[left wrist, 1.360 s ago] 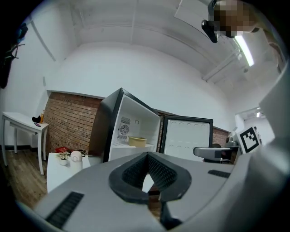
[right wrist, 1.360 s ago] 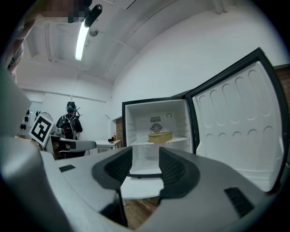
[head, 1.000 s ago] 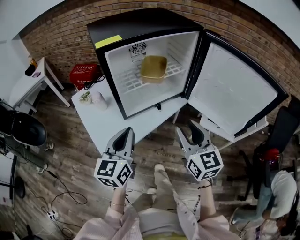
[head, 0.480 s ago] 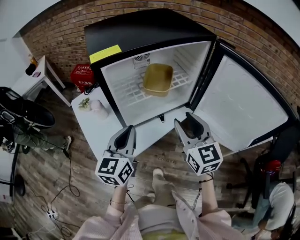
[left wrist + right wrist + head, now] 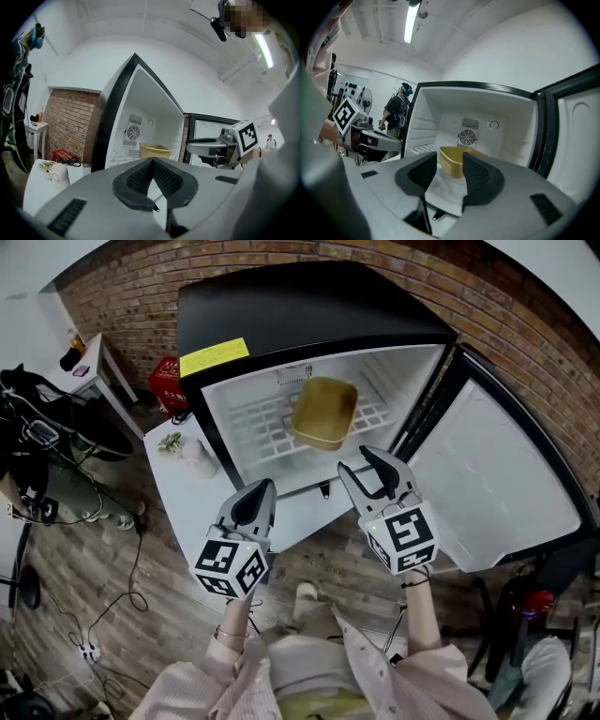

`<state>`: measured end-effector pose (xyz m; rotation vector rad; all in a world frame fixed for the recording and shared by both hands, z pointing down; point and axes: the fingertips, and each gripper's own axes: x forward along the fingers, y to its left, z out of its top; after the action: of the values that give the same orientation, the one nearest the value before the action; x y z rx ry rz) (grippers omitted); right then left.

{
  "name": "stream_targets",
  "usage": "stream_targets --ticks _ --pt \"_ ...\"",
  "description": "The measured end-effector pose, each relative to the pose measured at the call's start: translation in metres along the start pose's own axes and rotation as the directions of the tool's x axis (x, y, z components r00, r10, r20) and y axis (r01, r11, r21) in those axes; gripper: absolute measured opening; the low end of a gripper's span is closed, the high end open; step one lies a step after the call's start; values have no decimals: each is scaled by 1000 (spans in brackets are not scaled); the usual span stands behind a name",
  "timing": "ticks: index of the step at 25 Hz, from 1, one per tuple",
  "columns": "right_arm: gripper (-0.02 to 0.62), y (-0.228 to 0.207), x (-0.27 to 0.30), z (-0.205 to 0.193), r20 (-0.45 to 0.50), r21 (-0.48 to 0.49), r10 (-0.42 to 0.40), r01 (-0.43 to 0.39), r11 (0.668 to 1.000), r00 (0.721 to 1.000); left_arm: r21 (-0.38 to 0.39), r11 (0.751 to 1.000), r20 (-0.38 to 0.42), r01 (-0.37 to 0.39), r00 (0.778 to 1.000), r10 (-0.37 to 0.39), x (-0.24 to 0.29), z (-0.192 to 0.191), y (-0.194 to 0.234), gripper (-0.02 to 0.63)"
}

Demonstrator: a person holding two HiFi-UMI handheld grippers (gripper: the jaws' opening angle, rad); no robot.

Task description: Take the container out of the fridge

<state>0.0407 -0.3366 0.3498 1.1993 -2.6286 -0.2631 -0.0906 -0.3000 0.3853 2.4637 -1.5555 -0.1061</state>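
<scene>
One container [image 5: 324, 412], a shallow yellow tub, is sitting on the single wire shelf [image 5: 258, 423] inside the fridge [image 5: 309, 310], toward the back wall and just below the round fan vent [image 5: 467, 137]; nothing is touching it. The one fridge is standing with its door [image 5: 497, 484] swung wide to its right side, and a yellow label [image 5: 215, 357] is lying on its black top near the front left corner. Two grippers are hovering in front of the fridge's opening. The right gripper [image 5: 354, 460] is pointing into the fridge at its lower front edge, near the hinge side; its jaws are standing moderately apart with nothing between them, and the container is showing through the gap farther in. The left gripper [image 5: 265, 486] is hanging in front of the fridge's lower left corner, over the white table [image 5: 202, 498] that carries the fridge; its jaws are meeting at the tips and gripping nothing. One small white figure [image 5: 199, 454] is sitting on the table just left of the fridge, and one red basket [image 5: 167, 382] is lying on the floor behind the fridge's left side. Compared with half a second ago, both grippers are now nearer the fridge's opening, the right one reaching its lower edge, and the fridge is filling more of the head view, while the container is resting in the same spot on the shelf.
</scene>
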Motion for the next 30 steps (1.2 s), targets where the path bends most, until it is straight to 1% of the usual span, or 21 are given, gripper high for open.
stream_targets --ticks 3,6,10,14,18,21,26,30 --pt "167 -1 14 1 -25 -52 51 -52 997 998 2 1000 3 -4 1000 4 9 2 0 -8" --pt "169 1 27 -1 -64 -109 114 -121 987 991 0 1000 4 -10 1000 10 14 3 1 -8" --pt "169 3 41 0 -119 -202 188 -209 957 975 -5 1000 5 -17 1000 17 22 3 2 -8" --pt "169 7 55 -2 -186 -280 233 -279 919 954 -3 1000 12 -20 1000 20 28 5 2 -8" --pt "169 15 67 -8 -258 -314 272 -347 884 927 -5 1000 12 -17 1000 17 33 4 1 -8" --pt "167 18 73 -12 -333 -352 275 -389 851 902 -7 1000 7 -12 1000 12 35 3 1 -8" --pt "167 25 80 -25 -462 -400 279 -478 782 842 -13 1000 -12 15 1000 -15 40 -1 0 -8" --pt "167 28 84 -31 -512 -403 272 -507 761 815 -16 999 -26 40 999 -41 42 -1 -1 -8"
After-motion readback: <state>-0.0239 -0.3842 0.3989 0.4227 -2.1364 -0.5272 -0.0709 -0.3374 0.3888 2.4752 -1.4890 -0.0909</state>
